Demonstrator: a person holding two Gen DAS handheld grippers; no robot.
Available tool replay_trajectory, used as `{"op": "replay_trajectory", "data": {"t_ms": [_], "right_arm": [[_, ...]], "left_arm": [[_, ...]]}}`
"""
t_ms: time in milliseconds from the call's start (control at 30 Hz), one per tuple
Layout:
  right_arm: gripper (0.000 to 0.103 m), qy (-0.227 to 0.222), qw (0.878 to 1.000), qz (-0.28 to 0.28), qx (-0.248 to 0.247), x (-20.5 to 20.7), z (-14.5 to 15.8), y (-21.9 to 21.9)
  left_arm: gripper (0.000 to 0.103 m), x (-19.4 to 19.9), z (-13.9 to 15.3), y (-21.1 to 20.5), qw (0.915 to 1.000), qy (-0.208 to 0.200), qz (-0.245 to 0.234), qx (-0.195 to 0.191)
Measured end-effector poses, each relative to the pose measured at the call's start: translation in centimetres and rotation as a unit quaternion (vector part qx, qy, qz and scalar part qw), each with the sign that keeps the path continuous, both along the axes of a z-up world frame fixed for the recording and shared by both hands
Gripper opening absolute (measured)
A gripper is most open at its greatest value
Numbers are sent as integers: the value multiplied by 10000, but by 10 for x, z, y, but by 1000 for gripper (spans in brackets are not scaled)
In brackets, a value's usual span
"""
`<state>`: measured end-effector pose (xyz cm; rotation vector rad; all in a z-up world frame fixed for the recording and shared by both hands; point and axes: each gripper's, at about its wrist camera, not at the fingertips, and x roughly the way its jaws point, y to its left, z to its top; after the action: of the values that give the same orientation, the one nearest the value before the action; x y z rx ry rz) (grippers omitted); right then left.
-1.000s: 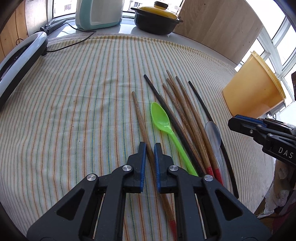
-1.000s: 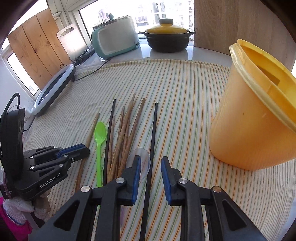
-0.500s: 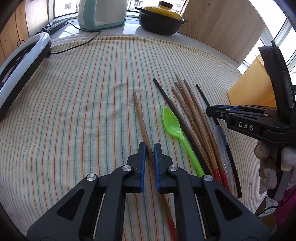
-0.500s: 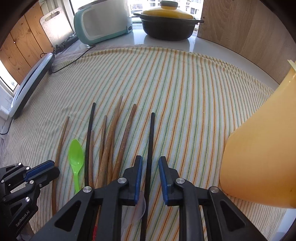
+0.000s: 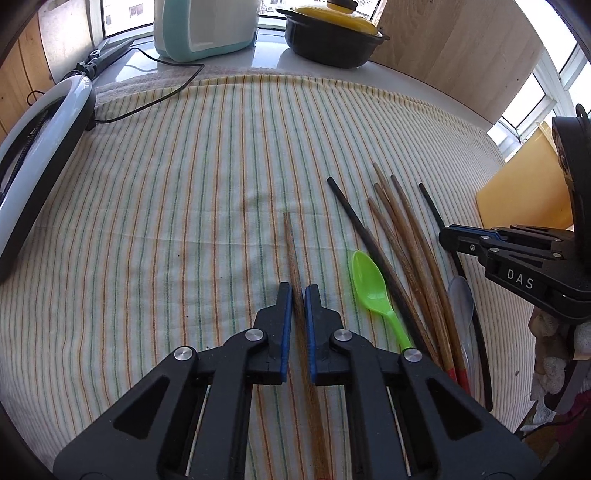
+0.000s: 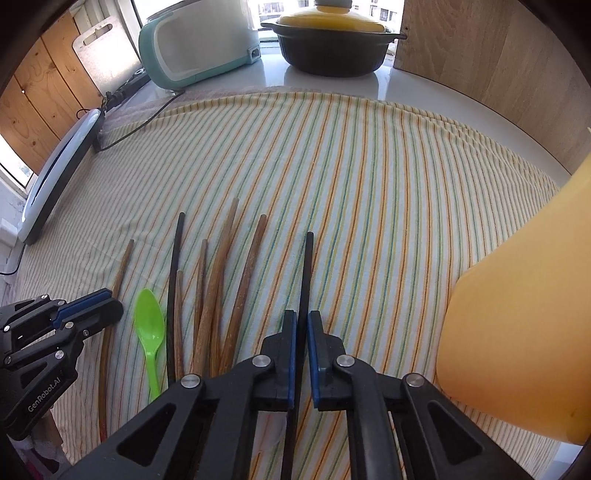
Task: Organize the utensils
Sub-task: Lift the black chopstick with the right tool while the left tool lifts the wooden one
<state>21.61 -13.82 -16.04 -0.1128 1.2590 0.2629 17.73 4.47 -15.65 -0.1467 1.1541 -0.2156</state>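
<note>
Chopsticks and spoons lie on a striped cloth. My left gripper (image 5: 299,291) is shut on a brown wooden chopstick (image 5: 291,243), also in the right wrist view (image 6: 120,269). My right gripper (image 6: 302,319) is shut on a black chopstick (image 6: 307,266), seen from the left (image 5: 430,201). Between them lie a green plastic spoon (image 5: 369,284) (image 6: 148,328), another black chopstick (image 5: 365,232) (image 6: 174,266), several brown chopsticks (image 5: 406,229) (image 6: 221,266) and a clear spoon (image 5: 461,299). The left gripper shows in the right wrist view (image 6: 107,304), the right gripper in the left wrist view (image 5: 448,236).
A yellow plastic bucket (image 6: 517,332) (image 5: 524,192) stands at the right. A teal appliance (image 5: 203,26), a black pot with yellow lid (image 5: 332,33), a cable (image 5: 155,99) and a grey-white oblong device (image 5: 33,155) sit at the back and left edges.
Both grippers have closed tighter on their chopsticks. The right gripper moved forward and left, so the bucket slid toward the right edge of its view.
</note>
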Motion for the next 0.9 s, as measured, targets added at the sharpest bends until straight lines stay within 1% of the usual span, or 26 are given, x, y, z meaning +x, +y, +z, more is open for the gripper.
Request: {"op": "replay_trajectory", "data": {"t_ms": [133, 267, 367, 433, 533, 700, 900], "right_arm": [[3, -142, 9995, 17, 273, -7, 14, -3], [3, -381, 9979, 93, 506, -18, 38, -6], [3, -512, 9962, 71, 700, -25, 52, -13], [3, -548, 9945, 23, 892, -30, 60, -20], [3, -723, 9915, 39, 1085, -42, 78, -28], [3, -1189, 9858, 169, 1177, -73, 111, -35], [3, -1548, 9779, 260, 1382, -101, 141, -46]], "left_arm": [[3, -7, 11, 9, 9994, -123, 165, -296], [3, -18, 30, 13, 9979, -385, 218, -476], [3, -26, 47, 11, 9966, -640, 179, -478], [3, -30, 57, 10, 9954, -749, 182, -576], [3, -35, 72, 10, 9932, -943, 141, -666], [3, -48, 94, 3, 9897, -1244, -1, -706], [3, -61, 122, -1, 9840, -1573, -105, -825]]}}
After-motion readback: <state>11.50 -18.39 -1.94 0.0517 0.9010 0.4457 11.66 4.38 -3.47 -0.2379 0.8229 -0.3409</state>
